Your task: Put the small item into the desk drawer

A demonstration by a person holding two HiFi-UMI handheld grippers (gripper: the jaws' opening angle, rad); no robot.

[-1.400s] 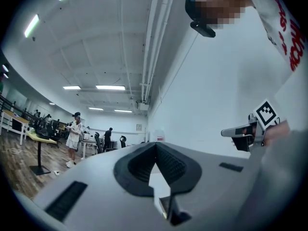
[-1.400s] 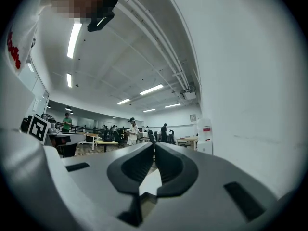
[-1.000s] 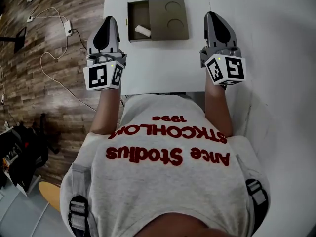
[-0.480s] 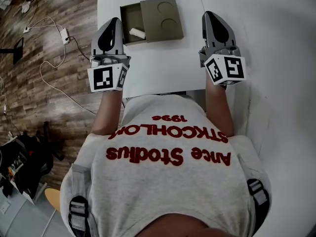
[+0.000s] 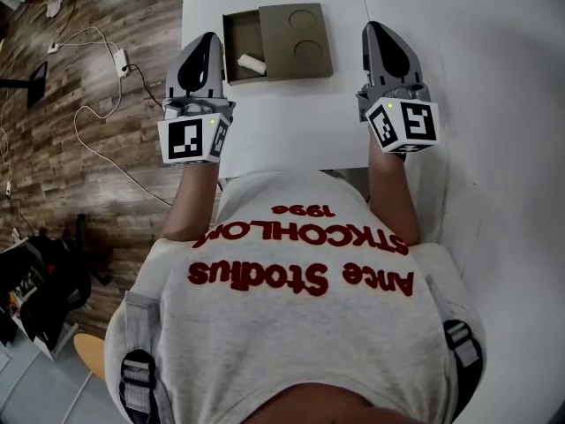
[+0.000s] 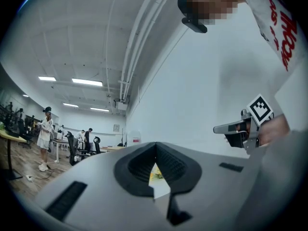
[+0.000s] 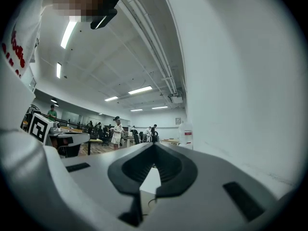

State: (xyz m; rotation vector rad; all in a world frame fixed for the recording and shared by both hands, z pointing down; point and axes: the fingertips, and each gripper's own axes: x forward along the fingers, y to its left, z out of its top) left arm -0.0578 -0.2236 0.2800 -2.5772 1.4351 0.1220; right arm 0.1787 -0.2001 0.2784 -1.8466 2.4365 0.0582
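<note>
An olive desk drawer unit point(image 5: 296, 29) with two round recesses on top stands at the far side of the white table point(image 5: 291, 122). Its drawer point(image 5: 234, 42) is pulled out to the left. A small white cylindrical item point(image 5: 252, 63) lies inside it. My left gripper point(image 5: 208, 42) hovers over the table's left edge, just left of the open drawer, shut and empty. To the right of the unit, my right gripper point(image 5: 375, 30) is also shut and empty. Both gripper views look out level into the room with the jaws closed, at the left gripper point(image 6: 155, 150) and the right gripper point(image 7: 154, 150).
Wooden floor with white cables and a power strip point(image 5: 121, 57) lies left of the table. A white wall point(image 5: 494, 104) runs along the right. My grey shirt point(image 5: 300, 281) fills the lower head view. People point(image 7: 116, 131) and desks stand far off in the office.
My left gripper has shifted a little to the right, closer to the open drawer. The right gripper has stayed put. The item lies in the drawer throughout.
</note>
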